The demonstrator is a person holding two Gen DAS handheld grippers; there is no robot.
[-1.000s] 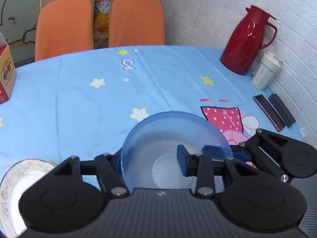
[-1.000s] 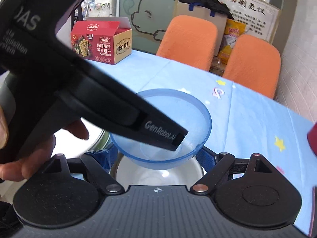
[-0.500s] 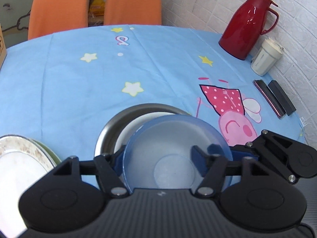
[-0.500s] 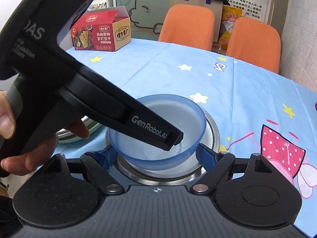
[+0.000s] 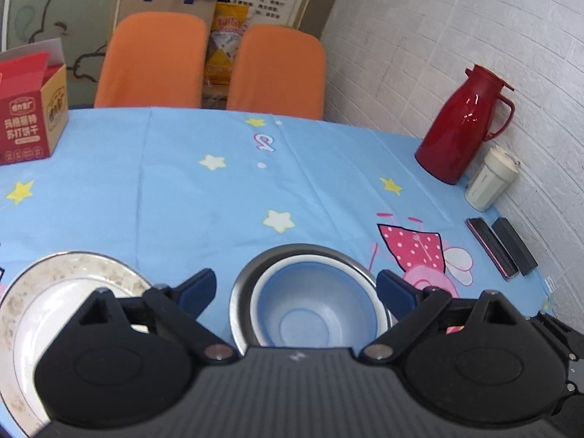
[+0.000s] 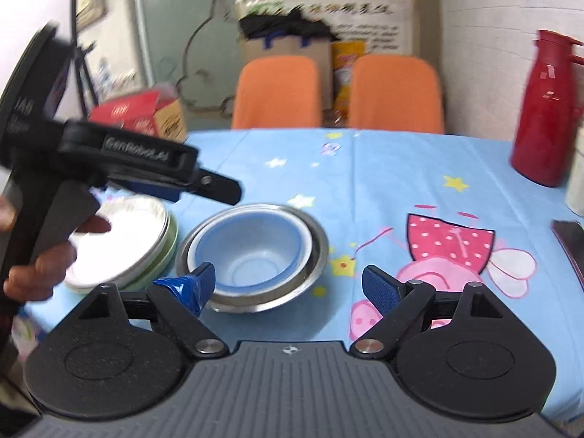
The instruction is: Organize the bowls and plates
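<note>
A translucent blue bowl [image 5: 314,303] sits nested in a white bowl inside a steel bowl [image 5: 252,273] on the blue tablecloth; the stack also shows in the right wrist view [image 6: 252,252]. My left gripper [image 5: 295,288] is open and empty, raised just above and behind the bowls. It also shows in the right wrist view [image 6: 204,186]. My right gripper [image 6: 288,288] is open and empty, pulled back in front of the stack. A stack of plates [image 5: 54,292] lies left of the bowls, and it shows in the right wrist view too [image 6: 124,241].
A red thermos [image 5: 463,124] and a white cup [image 5: 489,179] stand by the brick wall on the right, with two dark flat cases [image 5: 503,248] nearby. A red cracker box [image 5: 29,116] stands at the far left. Two orange chairs [image 5: 208,65] stand behind the table.
My left gripper let go of the blue bowl, which now rests nested in the bowl stack, and opened wide. Both grippers have lifted and drawn back from the stack.
</note>
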